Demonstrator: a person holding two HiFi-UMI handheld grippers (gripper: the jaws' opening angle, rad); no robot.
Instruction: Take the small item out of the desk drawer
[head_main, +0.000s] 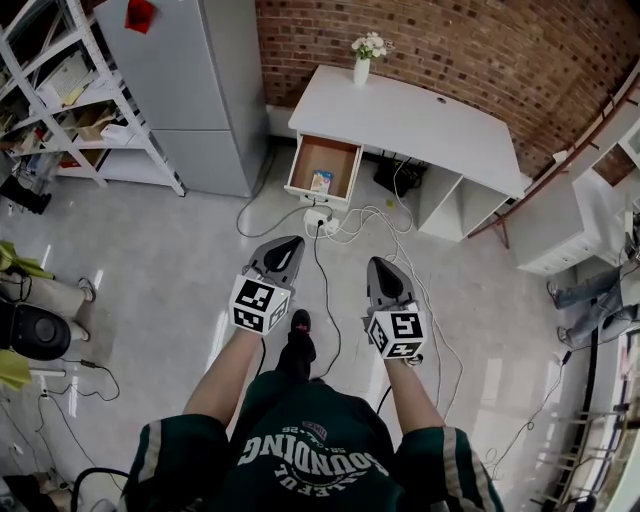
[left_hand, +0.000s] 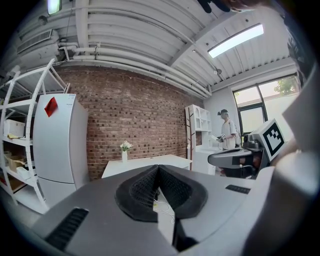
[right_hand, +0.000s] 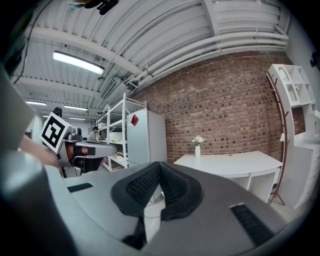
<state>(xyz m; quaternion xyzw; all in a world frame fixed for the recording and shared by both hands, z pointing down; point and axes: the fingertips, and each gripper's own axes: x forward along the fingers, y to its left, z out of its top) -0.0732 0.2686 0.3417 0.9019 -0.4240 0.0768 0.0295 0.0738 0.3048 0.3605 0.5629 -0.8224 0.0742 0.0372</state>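
Observation:
A white desk (head_main: 420, 120) stands against the brick wall, and its wooden drawer (head_main: 322, 167) is pulled open at the left end. A small colourful item (head_main: 321, 181) lies inside the drawer. My left gripper (head_main: 286, 246) and right gripper (head_main: 384, 268) are held side by side over the floor, well short of the desk, both pointing toward it. Each has its jaws shut with nothing between them. In the left gripper view the left gripper (left_hand: 159, 167) points toward the desk (left_hand: 147, 164). In the right gripper view the right gripper (right_hand: 159, 163) faces the desk (right_hand: 230, 164).
A white vase of flowers (head_main: 365, 58) stands on the desk's back left corner. Cables and a power strip (head_main: 318, 222) lie on the floor below the drawer. A grey cabinet (head_main: 190, 80) and white shelves (head_main: 70, 100) stand to the left; a person (left_hand: 229, 131) stands far right.

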